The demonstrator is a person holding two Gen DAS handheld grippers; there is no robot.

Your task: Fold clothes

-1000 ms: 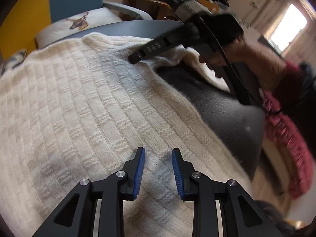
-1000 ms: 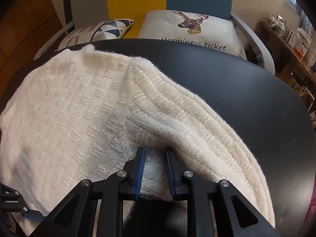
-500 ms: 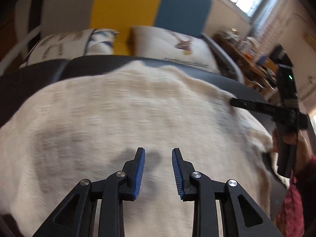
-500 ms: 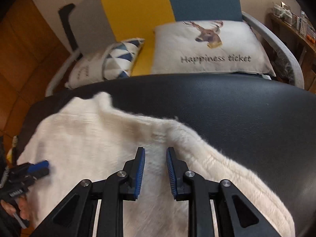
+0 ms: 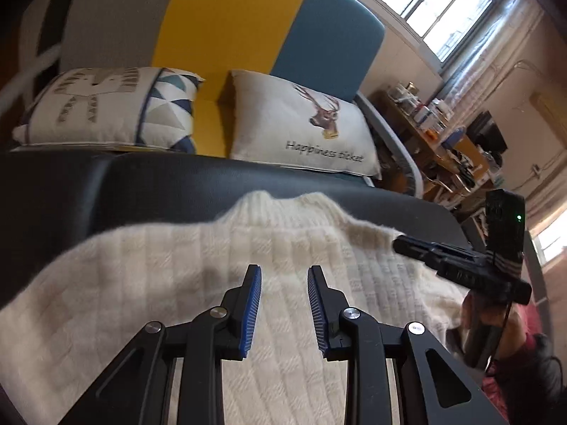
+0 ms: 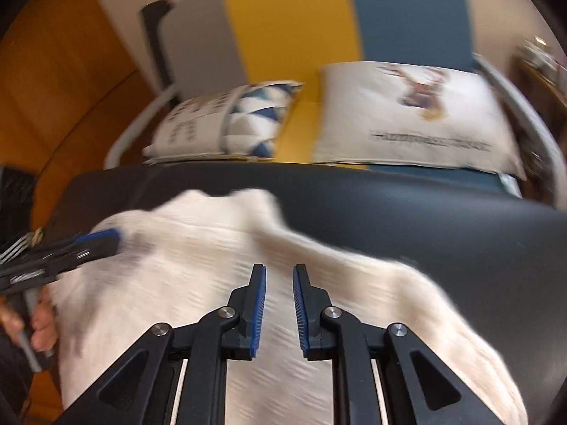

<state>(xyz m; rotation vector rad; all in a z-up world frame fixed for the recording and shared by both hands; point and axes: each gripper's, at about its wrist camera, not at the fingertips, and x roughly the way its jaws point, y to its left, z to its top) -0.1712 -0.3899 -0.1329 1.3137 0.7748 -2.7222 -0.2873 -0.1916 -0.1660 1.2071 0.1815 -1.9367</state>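
A sofa [image 5: 226, 35] with grey, yellow and blue back panels is seen beyond the far edge of the surface [image 5: 170, 184], which is dark and smooth. Two cushions are propped on the sofa seat: a deer cushion [image 5: 301, 124] with printed lettering behind the far right part of the surface, and a triangle cushion [image 5: 106, 109] behind the far left part. In the left wrist view a cluttered shelf [image 5: 443, 141] and a window [image 5: 436, 3] are seen past the right end of the sofa.

A cream knitted sweater [image 5: 177, 283] is spread flat over the near and middle part of the surface, its far edge lying short of the far edge, so that a dark strip is left bare there. In the right wrist view the sweater [image 6: 198, 269] is blurred, and a thicker ridge of it is seen running toward the near right corner.

The left gripper [image 5: 284, 276] is held above the sweater with its blue-padded jaws apart and nothing between them. It is seen again in the right wrist view [image 6: 106, 242] at the left edge of the sweater, with a hand [image 6: 39, 322] around its handle; whether its tips touch the knit cannot be told there. The right gripper [image 6: 279, 276] is likewise released, its jaws parted over the middle of the sweater and closed on nothing. In the left wrist view it [image 5: 407, 244] is seen near the right edge of the sweater, pointing inward over the knit.
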